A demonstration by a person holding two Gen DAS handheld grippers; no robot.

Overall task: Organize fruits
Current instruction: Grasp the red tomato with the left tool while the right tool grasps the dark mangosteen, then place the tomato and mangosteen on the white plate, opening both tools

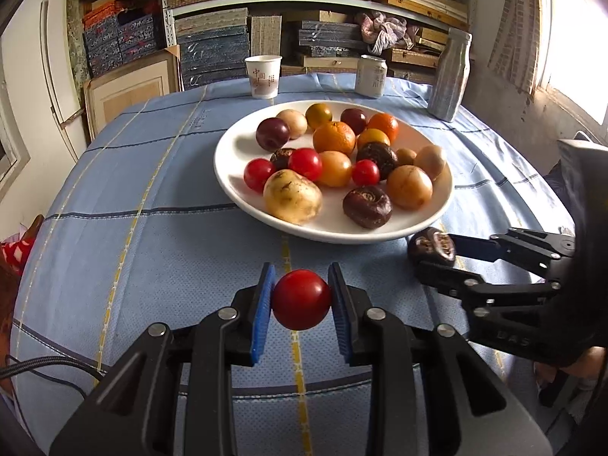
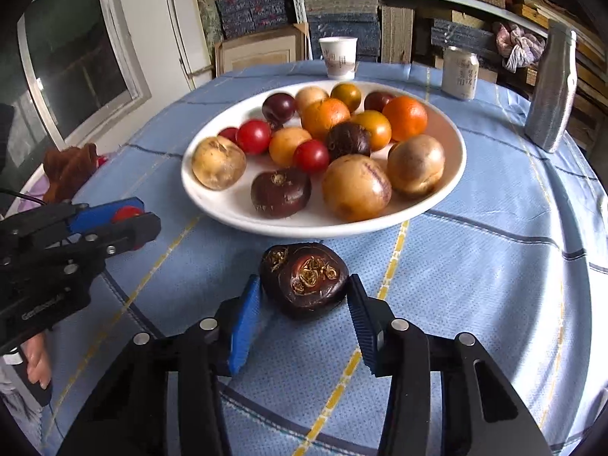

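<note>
Left gripper (image 1: 301, 296): clamped on red tomato (image 1: 301, 299), near side of plate (image 1: 235, 186).
Right gripper (image 2: 304, 304): pads flank dark water chestnut (image 2: 304, 279); contact unclear.

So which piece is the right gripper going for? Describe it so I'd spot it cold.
Start at the big white plate of fruit on the blue cloth. Just off its near rim, alone on the cloth, lies a dark water chestnut between the right gripper's jaws. Unlike the chestnuts on the plate, it is lumpy, with several golden curled buds on top.
</note>
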